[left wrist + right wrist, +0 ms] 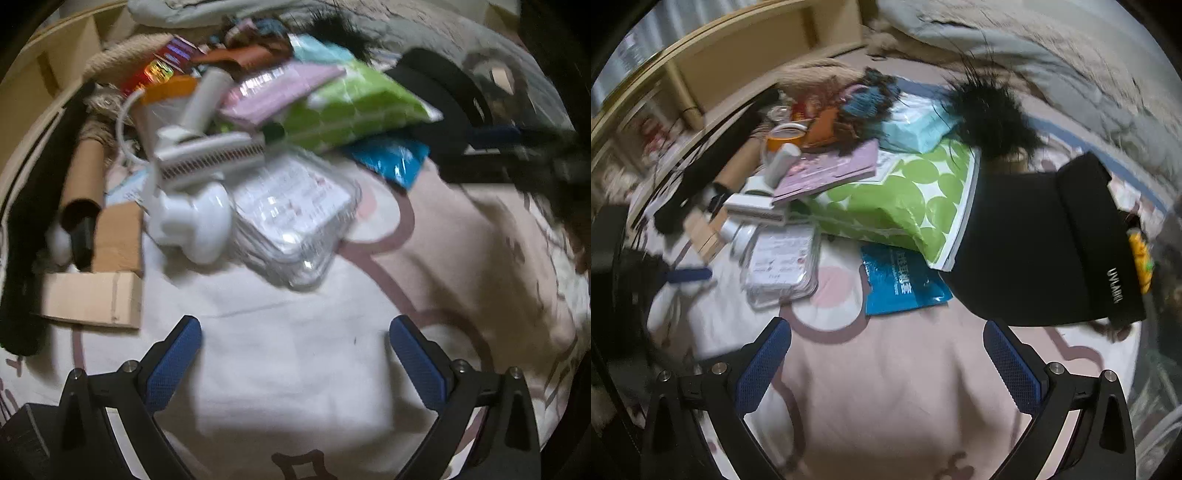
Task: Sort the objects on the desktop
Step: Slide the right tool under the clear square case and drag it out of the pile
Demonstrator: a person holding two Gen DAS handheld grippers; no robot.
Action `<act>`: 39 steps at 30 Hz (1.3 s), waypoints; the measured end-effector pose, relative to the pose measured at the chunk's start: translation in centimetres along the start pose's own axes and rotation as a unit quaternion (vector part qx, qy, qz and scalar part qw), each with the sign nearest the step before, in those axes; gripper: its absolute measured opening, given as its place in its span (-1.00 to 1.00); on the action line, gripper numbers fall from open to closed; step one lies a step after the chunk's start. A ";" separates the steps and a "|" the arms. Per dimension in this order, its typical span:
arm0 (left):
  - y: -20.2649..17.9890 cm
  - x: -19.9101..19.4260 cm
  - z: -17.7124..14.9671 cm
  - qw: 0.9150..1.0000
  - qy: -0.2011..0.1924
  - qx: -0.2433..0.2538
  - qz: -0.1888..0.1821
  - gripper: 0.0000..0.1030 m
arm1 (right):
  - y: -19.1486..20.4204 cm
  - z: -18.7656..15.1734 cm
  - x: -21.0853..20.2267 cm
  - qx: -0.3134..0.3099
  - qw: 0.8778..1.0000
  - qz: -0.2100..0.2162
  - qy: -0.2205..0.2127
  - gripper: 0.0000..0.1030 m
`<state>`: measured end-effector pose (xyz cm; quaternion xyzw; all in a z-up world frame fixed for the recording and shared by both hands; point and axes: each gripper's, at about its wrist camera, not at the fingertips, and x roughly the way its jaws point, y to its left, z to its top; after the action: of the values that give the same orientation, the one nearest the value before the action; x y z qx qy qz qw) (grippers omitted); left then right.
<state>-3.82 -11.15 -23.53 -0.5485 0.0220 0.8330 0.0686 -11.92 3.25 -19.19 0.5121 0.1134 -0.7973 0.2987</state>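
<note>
1. A pale blanket [886,387] with pink shapes and mauve outlines covers the surface that carries everything.
2. Lying straight on it: a blue packet [901,280], a clear plastic pack [783,266], a black cap [1041,251] and flattened cardboard [92,299].
3. A green-spotted bag [905,199] rests partly over the blue packet.
4. A white gadget [192,221] sits beside the plastic pack.
5. A cardboard tube [83,177] lies near the left edge.

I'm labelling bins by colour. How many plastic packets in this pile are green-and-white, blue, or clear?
Green-and-white dotted packet: 1
Blue packet: 1
Clear packet with printed label: 1
Total: 3
</note>
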 end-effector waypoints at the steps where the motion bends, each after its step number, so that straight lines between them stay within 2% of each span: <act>1: 0.0 0.3 -0.2 1.000 0.005 0.001 -0.001 0.99 | -0.1 0.3 0.4 0.011 1.000 0.003 0.004 1.00; 7: -0.3 0.8 -1.2 1.000 -0.007 0.018 0.001 1.00 | 0.7 1.6 1.1 0.021 1.000 0.004 -0.005 1.00; 9: -0.1 0.8 -1.3 1.000 -0.006 0.014 -0.004 1.00 | 1.0 2.0 1.2 0.017 1.000 0.012 -0.008 0.65; 10: -0.1 0.8 -1.2 1.000 -0.004 0.013 -0.005 1.00 | 1.1 2.2 1.3 0.020 1.000 0.011 -0.006 0.40; 12: 0.1 0.8 -1.3 1.000 -0.006 0.009 -0.008 1.00 | 0.9 2.4 1.8 0.035 0.999 0.015 0.001 0.25; 14: 0.1 0.7 -1.3 1.000 -0.006 0.009 -0.010 1.00 | 0.5 2.4 2.3 0.046 0.999 0.025 0.011 -0.11; 15: 0.0 0.6 -1.4 1.000 -0.003 0.009 -0.010 0.99 | 0.2 2.4 2.7 0.054 0.998 0.038 0.019 -0.24; 16: 0.2 0.6 -1.3 1.000 -0.001 0.006 -0.012 0.99 | -0.1 2.3 3.1 0.063 0.996 0.063 0.031 -0.56; 17: 0.8 0.3 -1.0 1.000 -0.001 0.001 -0.018 0.97 | -0.1 2.2 3.3 0.069 0.995 0.067 0.041 -0.64; 19: 1.4 0.0 -0.7 0.999 -0.005 -0.016 -0.033 0.92 | 0.1 1.9 3.5 0.074 0.992 0.083 0.055 -0.67; 23: 2.7 -0.8 0.3 0.996 -0.025 -0.060 -0.066 0.42 | 0.7 1.9 4.0 0.090 0.987 0.123 0.058 -0.68; 25: 3.1 -1.0 0.8 0.993 -0.031 -0.074 -0.081 0.28 | 1.0 2.3 4.4 0.101 0.984 0.135 0.056 -0.68; 31: 2.9 -0.9 1.6 0.991 -0.030 -0.080 -0.101 0.27 | 0.9 3.4 6.0 0.139 0.976 0.158 0.053 -0.68; 36: 3.2 -0.8 2.2 0.989 -0.025 -0.094 -0.113 0.27 | 0.1 3.8 7.3 0.148 0.978 0.141 0.048 -0.68; 39: 3.9 -0.9 2.5 0.985 -0.023 -0.111 -0.128 0.27 | -0.3 3.7 8.0 0.140 0.982 0.117 0.058 -0.68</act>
<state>-6.26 -14.86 -21.90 -0.5318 -0.1421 0.8270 0.1140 -17.26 -1.19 -24.65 0.6036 -0.0426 -0.7340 0.3083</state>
